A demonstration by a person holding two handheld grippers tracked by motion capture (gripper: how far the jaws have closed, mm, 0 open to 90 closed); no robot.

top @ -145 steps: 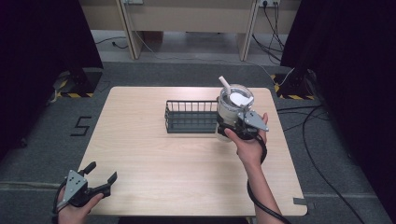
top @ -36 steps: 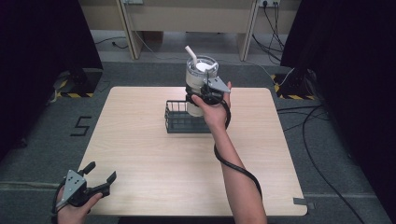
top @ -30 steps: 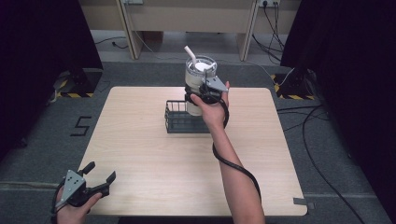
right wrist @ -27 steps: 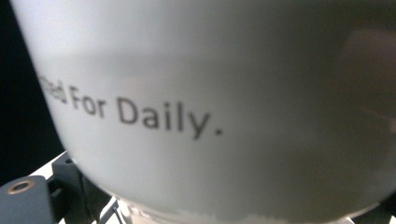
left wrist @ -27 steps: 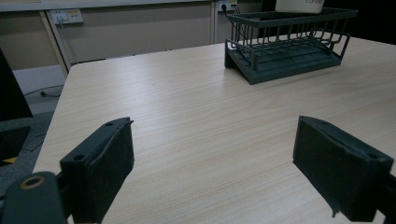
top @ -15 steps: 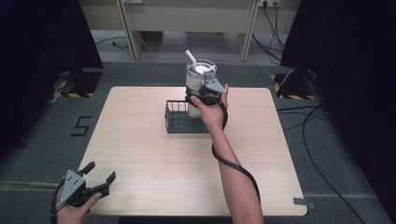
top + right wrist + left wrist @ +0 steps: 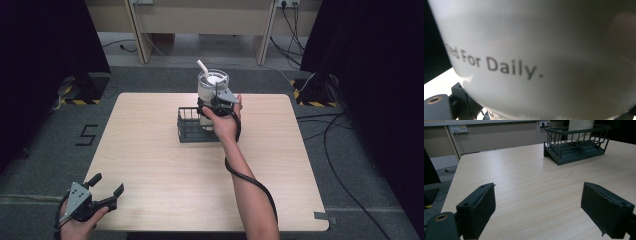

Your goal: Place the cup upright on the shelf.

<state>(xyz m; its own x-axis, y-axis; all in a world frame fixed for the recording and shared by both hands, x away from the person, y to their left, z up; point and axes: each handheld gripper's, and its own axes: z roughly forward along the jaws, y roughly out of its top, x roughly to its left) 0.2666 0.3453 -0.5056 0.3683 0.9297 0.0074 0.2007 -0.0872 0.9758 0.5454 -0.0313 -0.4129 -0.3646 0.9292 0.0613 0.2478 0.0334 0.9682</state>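
High view: right gripper (image 7: 216,106) clamped on a white tumbler with a straw (image 7: 212,90), held upright just above the right end of the dark wire basket (image 7: 192,125), so straight down from the jaws; left gripper (image 7: 102,192) spread and idle at the near table corner, well apart from both. Left gripper view: jaws wide with nothing between, basket (image 7: 576,145) far ahead to the right, a pale cup wall behind it. Right gripper view: tumbler wall (image 7: 544,50) pressed close, lettered "For Daily."
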